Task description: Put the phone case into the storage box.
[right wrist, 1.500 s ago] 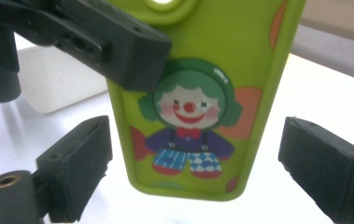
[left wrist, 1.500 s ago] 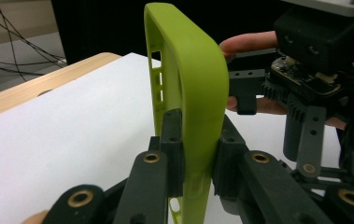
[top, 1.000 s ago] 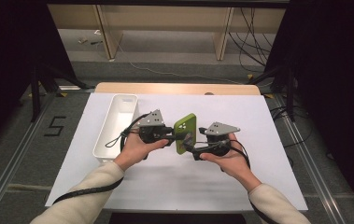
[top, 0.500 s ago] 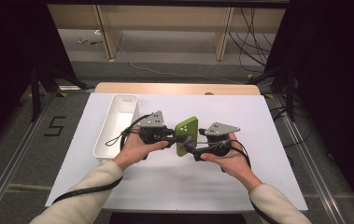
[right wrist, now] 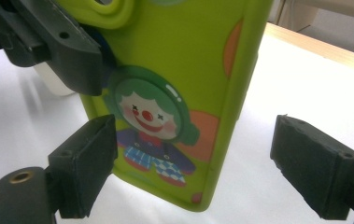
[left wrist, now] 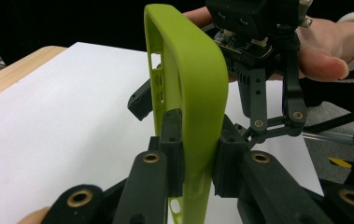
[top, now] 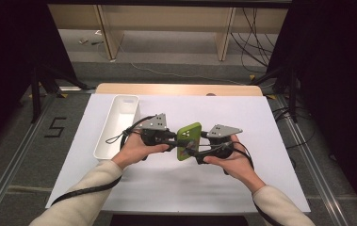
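Mid-frame, the left gripper (left wrist: pixel 191 161) clamps the green phone case (top: pixel 188 141) upright; the right gripper (right wrist: pixel 193 172) gapes wide around it, handover looks unfinished.

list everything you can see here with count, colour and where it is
phone case: 1, lime green with a clown picture on its back, held on edge above the middle of the table
tray: 1, white, long and narrow, on the table's left part
table cover: 1, white, spread over the table
table: 1, light wood, its far edge showing beyond the cover
left gripper: 1, black with a grey top plate, jaws shut on the case's edge
right gripper: 1, black with a grey top plate, jaws open on either side of the case, not touching it
hands: 2, in cream sleeves, one on each gripper
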A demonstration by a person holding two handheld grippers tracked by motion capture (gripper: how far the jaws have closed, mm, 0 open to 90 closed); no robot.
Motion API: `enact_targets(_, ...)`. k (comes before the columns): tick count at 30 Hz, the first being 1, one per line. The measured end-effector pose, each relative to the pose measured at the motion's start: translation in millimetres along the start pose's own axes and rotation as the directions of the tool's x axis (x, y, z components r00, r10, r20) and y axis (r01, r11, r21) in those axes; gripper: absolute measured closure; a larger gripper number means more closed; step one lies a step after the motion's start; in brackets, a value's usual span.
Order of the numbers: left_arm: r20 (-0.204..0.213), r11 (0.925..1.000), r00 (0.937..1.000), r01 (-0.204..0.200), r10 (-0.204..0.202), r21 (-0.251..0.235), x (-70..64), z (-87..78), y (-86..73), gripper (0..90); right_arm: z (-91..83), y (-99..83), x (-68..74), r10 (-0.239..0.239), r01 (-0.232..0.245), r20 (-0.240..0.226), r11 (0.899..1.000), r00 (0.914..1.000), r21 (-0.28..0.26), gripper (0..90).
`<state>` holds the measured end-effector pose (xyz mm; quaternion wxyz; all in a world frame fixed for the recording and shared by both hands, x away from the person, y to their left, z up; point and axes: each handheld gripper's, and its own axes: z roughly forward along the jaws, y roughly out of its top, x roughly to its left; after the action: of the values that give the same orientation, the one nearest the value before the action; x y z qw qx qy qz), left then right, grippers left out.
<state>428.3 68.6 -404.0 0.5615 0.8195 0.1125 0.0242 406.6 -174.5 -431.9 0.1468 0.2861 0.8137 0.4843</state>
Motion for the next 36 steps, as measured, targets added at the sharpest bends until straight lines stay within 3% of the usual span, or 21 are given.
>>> enact_targets(12,0.054,0.9996,0.9984,-0.016,0.015,0.025,1.1,-0.3,0.2,77.1,1.0,-0.8,3.9,-0.017,0.018,-0.043,1.000,0.9989,0.021,16.0)
enact_targets(28,0.080,0.9985,0.9958,-0.046,0.043,0.031,-0.3,-0.2,1.0,77.2,0.7,-4.8,2.8,-0.044,0.049,-0.110,0.998,0.9929,0.043,18.2)
enact_targets(36,0.119,0.9965,0.9907,-0.071,0.066,0.043,-0.5,-0.7,0.5,77.1,1.8,-6.0,4.2,-0.047,0.054,-0.128,0.997,0.9907,0.053,18.7)
